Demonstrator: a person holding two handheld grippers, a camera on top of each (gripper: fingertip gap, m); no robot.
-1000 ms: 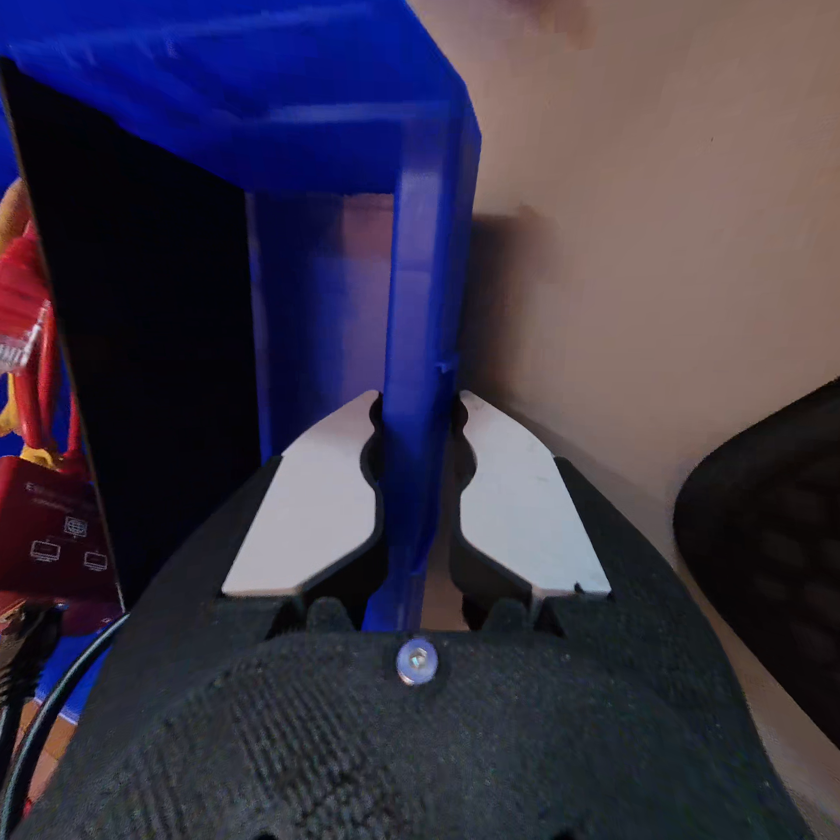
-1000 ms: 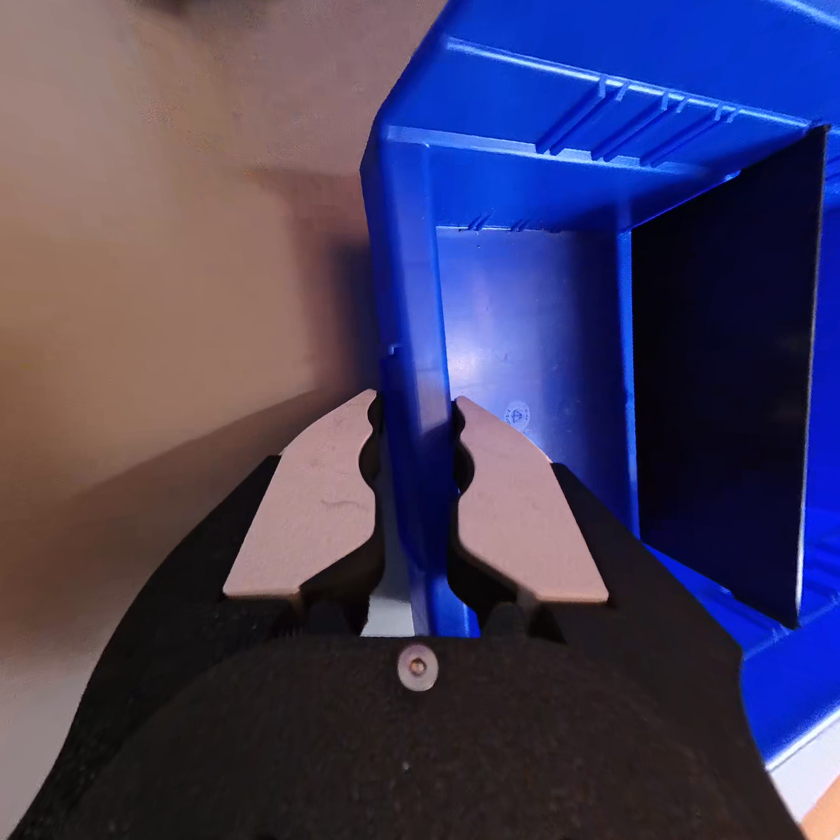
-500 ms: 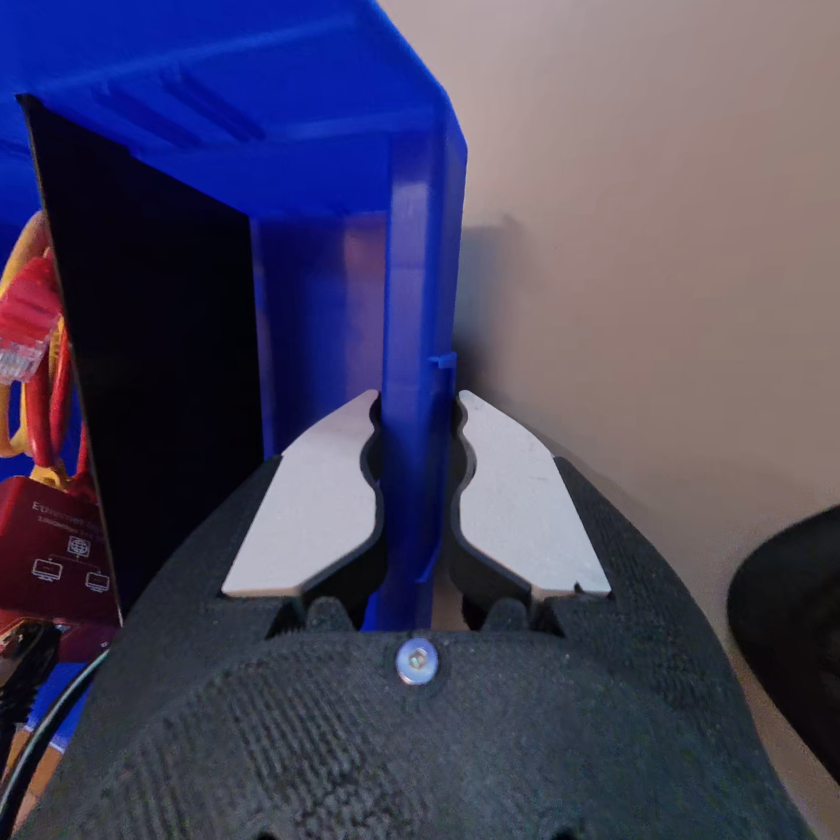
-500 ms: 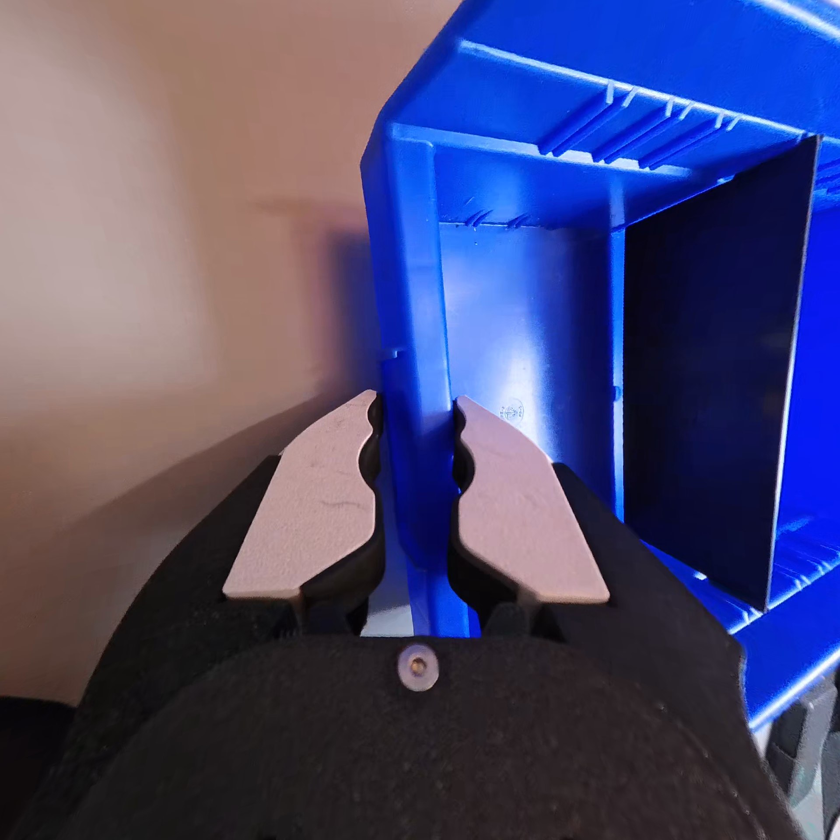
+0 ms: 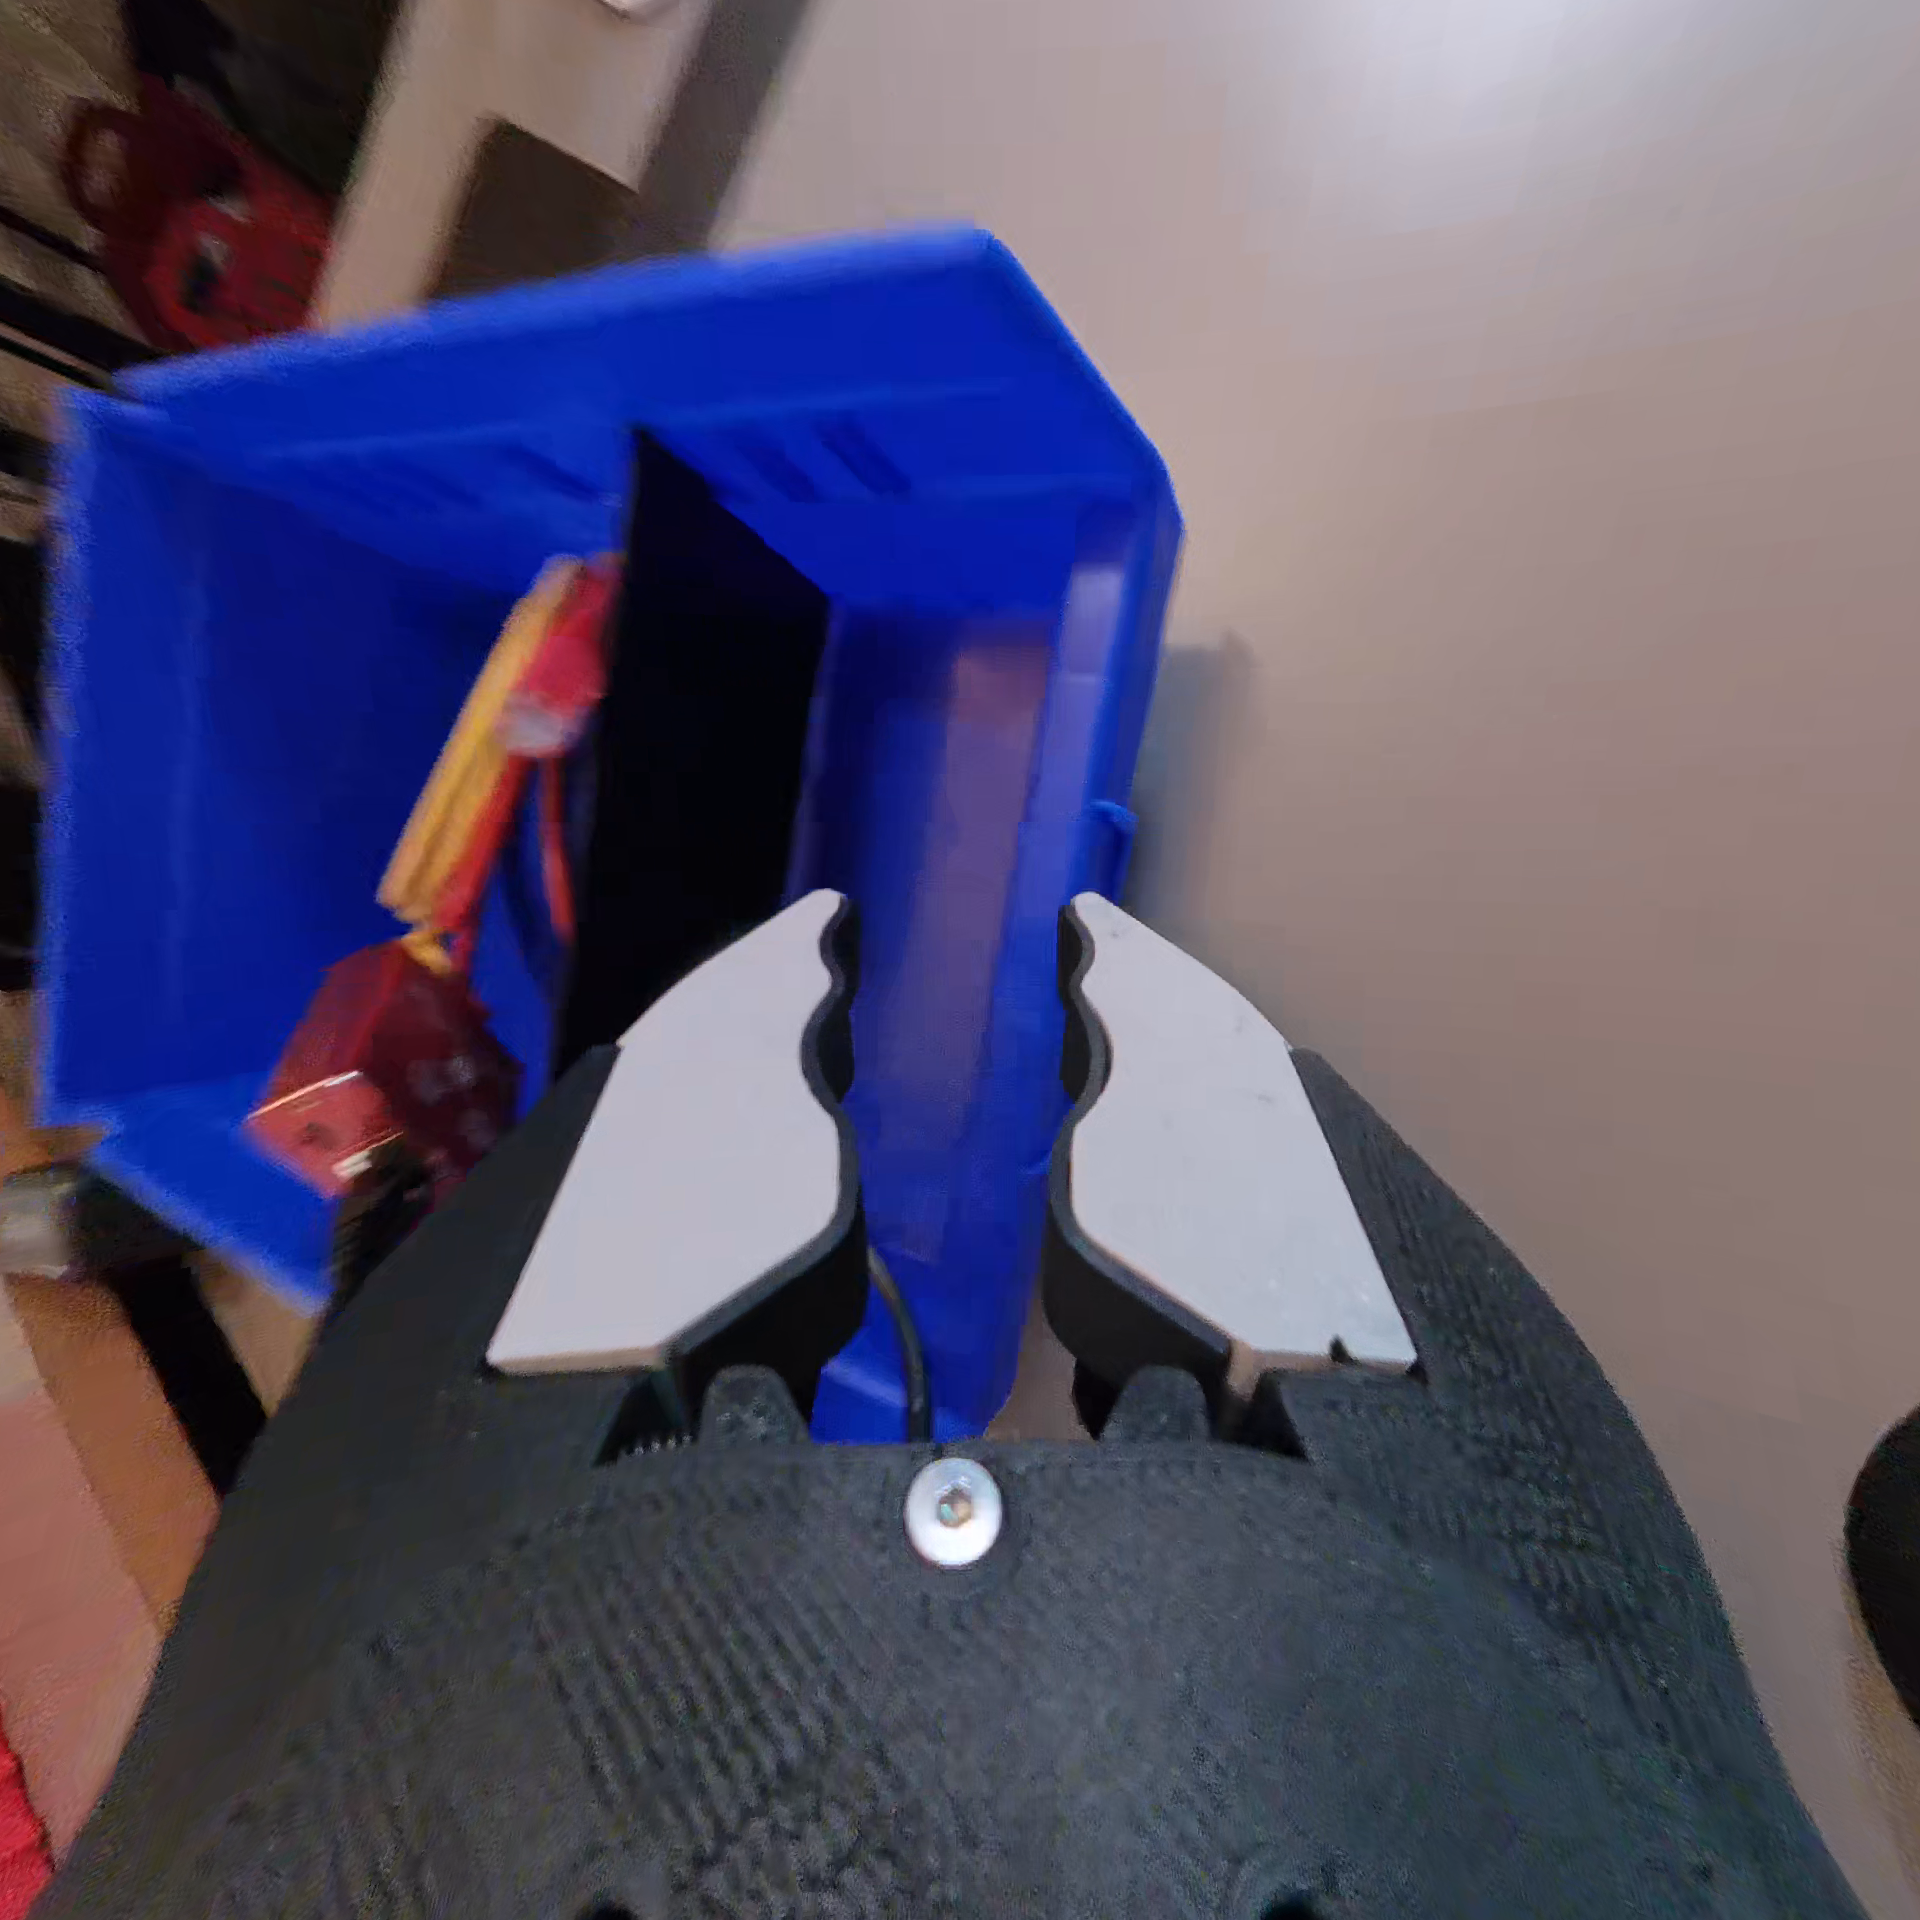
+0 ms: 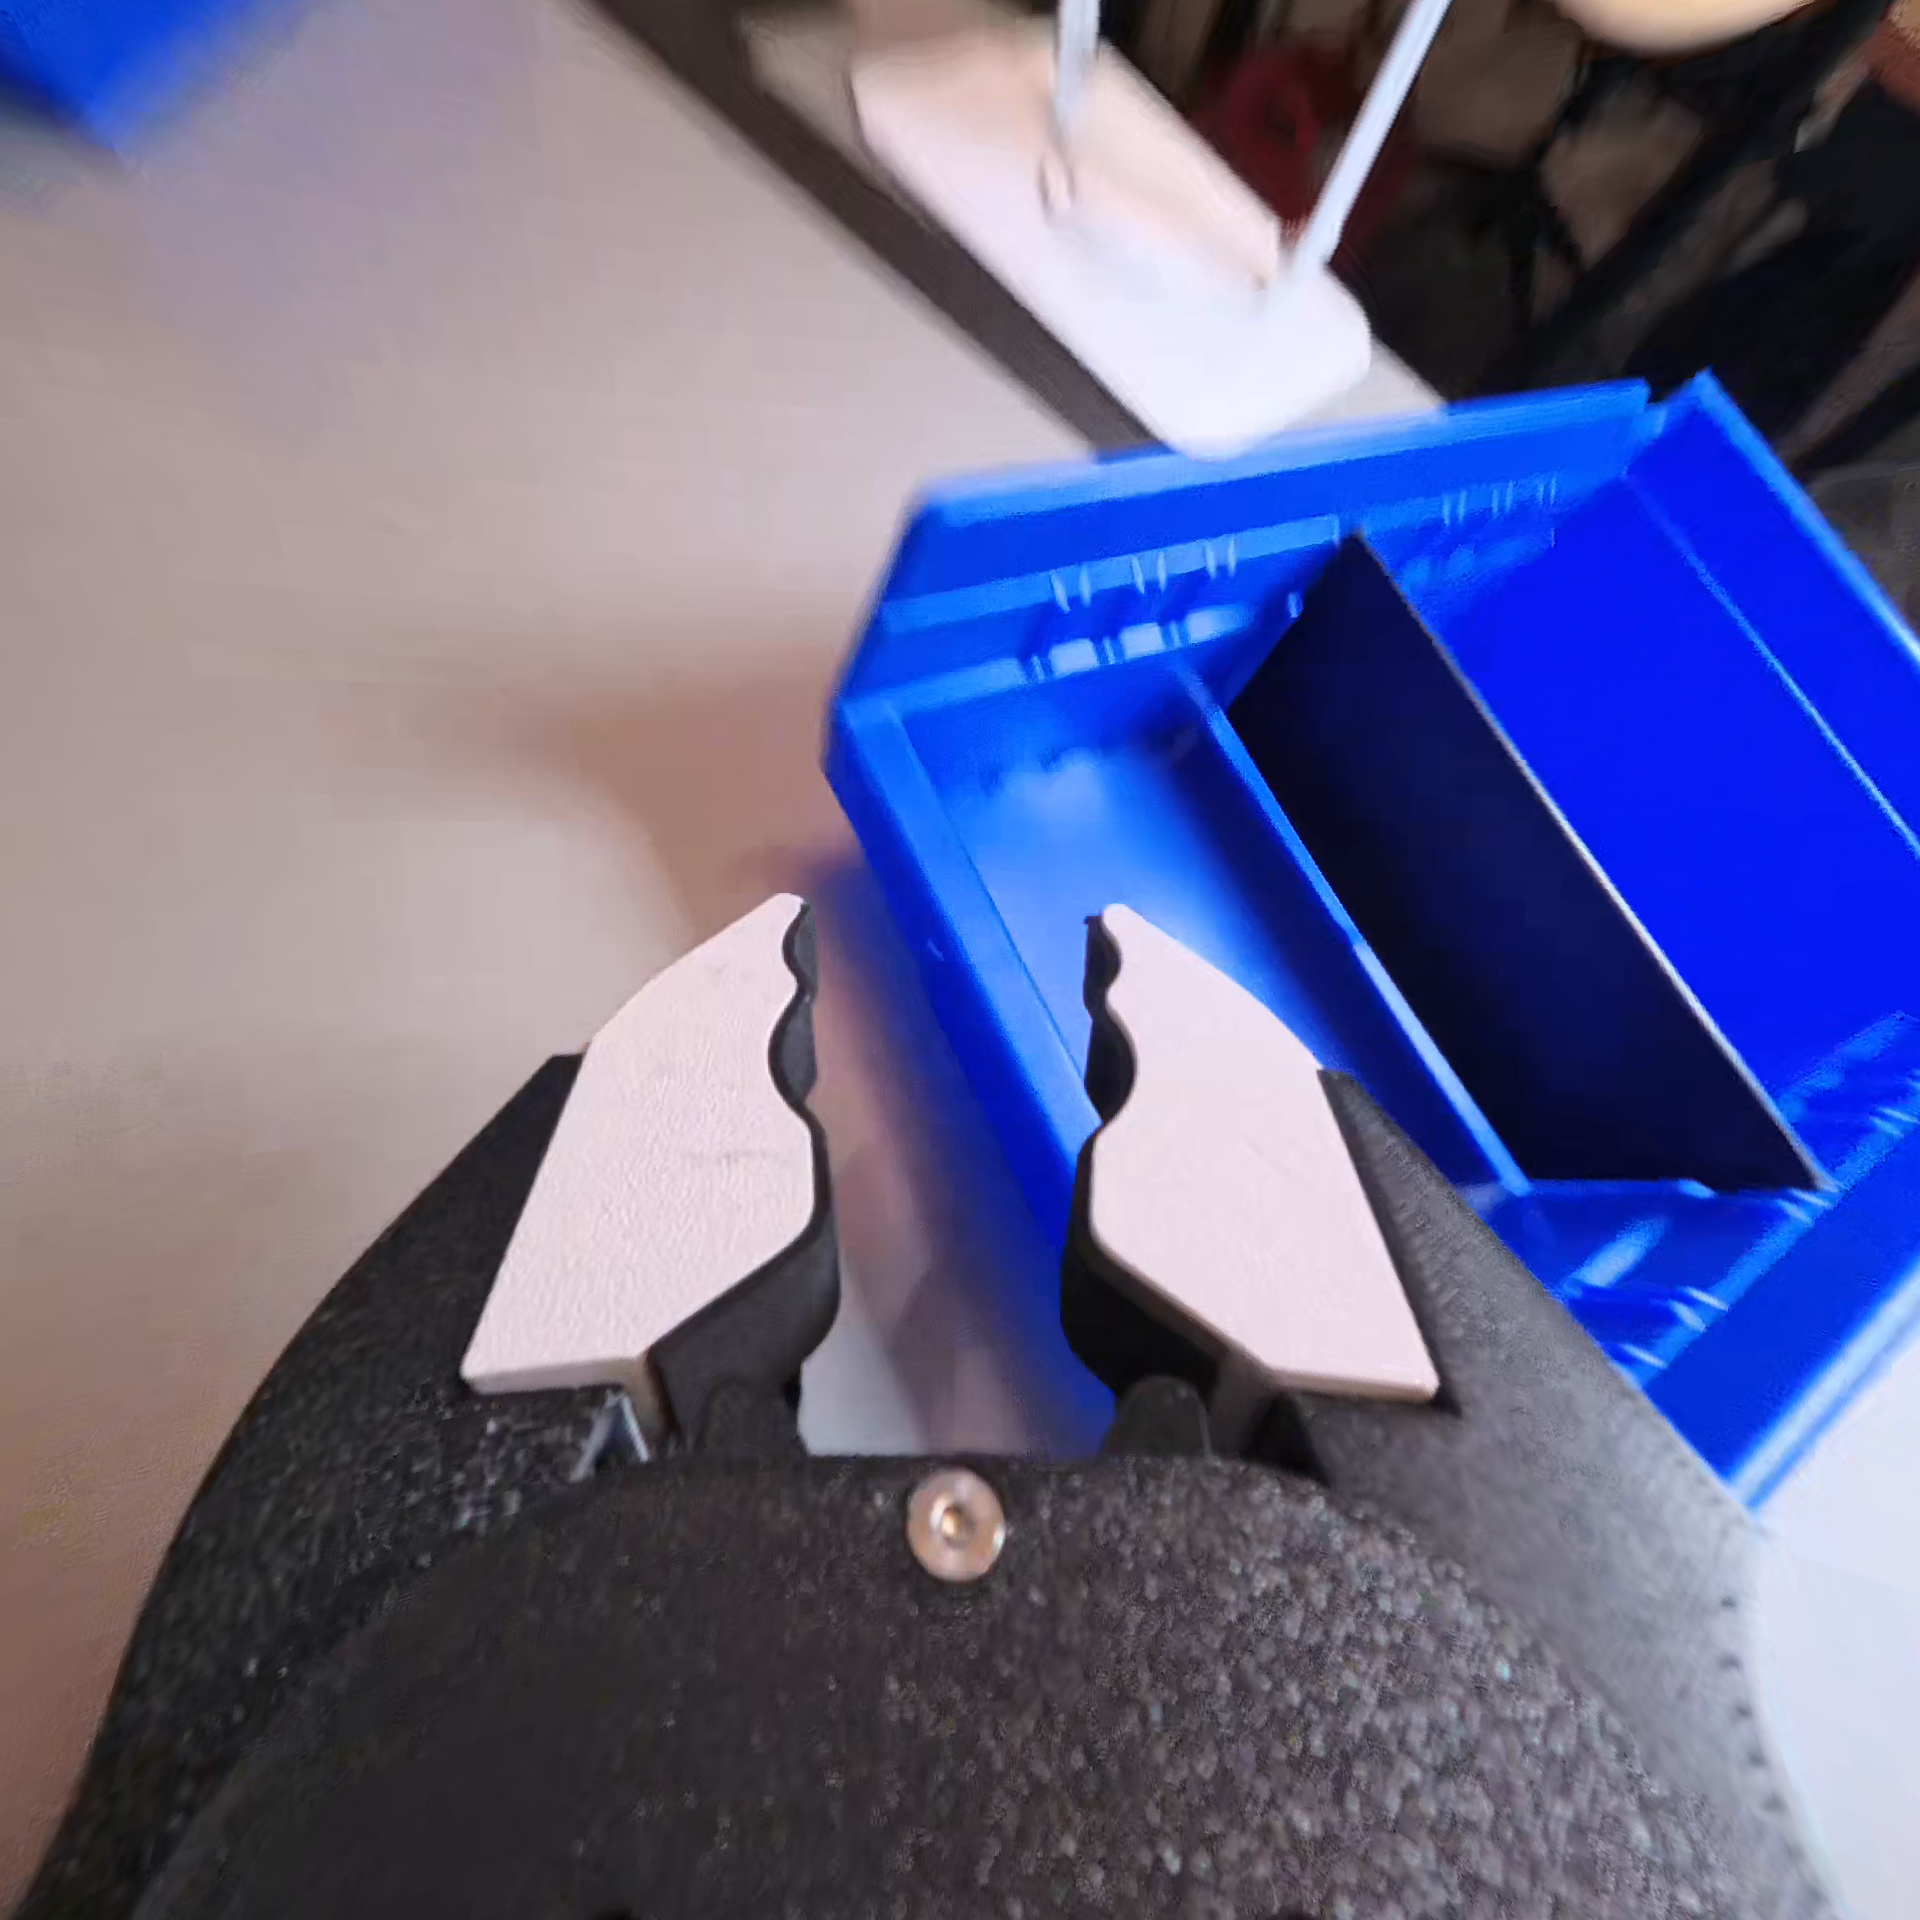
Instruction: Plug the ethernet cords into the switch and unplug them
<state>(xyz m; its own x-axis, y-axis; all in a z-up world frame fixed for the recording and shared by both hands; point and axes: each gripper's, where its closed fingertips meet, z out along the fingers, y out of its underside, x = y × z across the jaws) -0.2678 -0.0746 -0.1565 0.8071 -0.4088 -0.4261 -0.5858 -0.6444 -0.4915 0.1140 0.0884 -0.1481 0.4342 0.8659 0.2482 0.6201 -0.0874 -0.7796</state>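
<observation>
Here both claws stand apart astride the blue bin's walls: left claw (image 5: pixel 954 914), right claw (image 6: pixel 948 920), bin (image 5: pixel 312 582). Red switch (image 5: pixel 390 1049) and cords (image 5: pixel 488 769) sit inside, frame left.

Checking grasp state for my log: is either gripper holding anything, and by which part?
Nothing is held. The left gripper and right gripper are both open, each straddling a side wall of the blue plastic bin.
</observation>
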